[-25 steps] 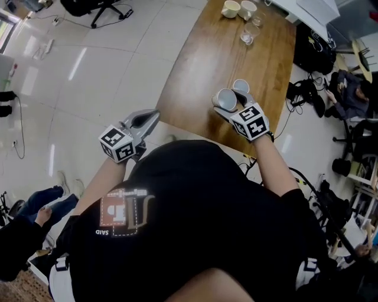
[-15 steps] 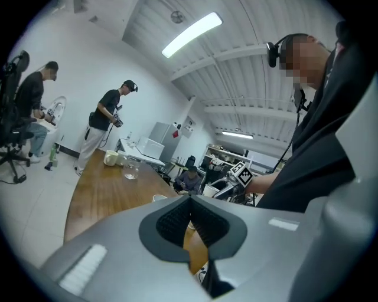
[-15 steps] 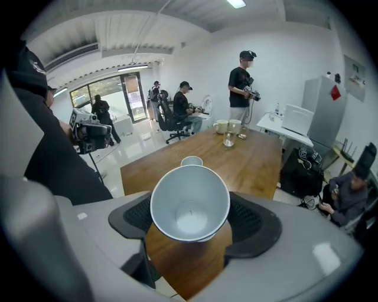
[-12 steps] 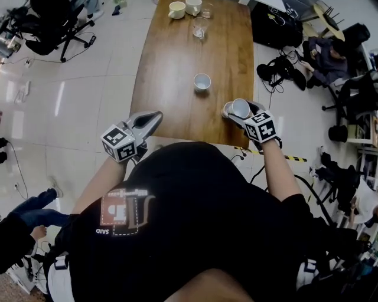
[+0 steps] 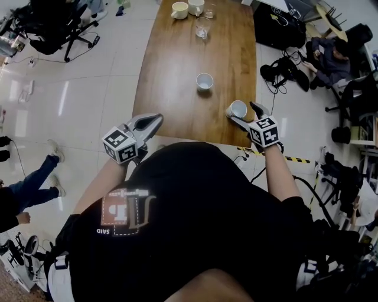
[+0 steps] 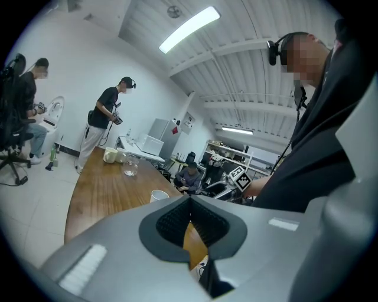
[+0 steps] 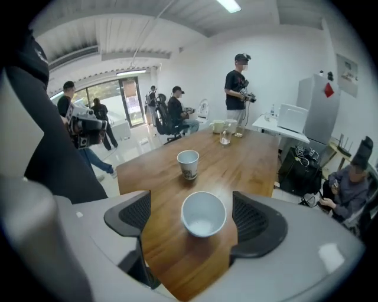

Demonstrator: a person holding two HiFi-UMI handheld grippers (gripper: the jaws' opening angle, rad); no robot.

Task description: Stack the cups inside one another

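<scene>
Straddles white paper cup (image 7: 204,213), untouched, near brown wooden counter (image 5: 177,88) edge, jaws of right hand-held gripper (image 5: 242,111) just opened wide; holds left hand-held gripper (image 5: 157,120) pressed together, empty.

Cup (image 7: 204,213) on table (image 5: 177,76) near its right edge, between my right tool's (image 5: 244,113) jaws, which have just been opening, clear of it, second cup (image 5: 204,81) beyond, mid-table, glass (image 5: 202,28) and two mugs (image 5: 180,10) at far end, my left tool (image 5: 155,121) at near left corner.

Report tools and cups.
Left tool shut, empty. Right tool jaws just opened, paper cup between them, ungripped. Second cup upright beyond, nothing between.
</scene>
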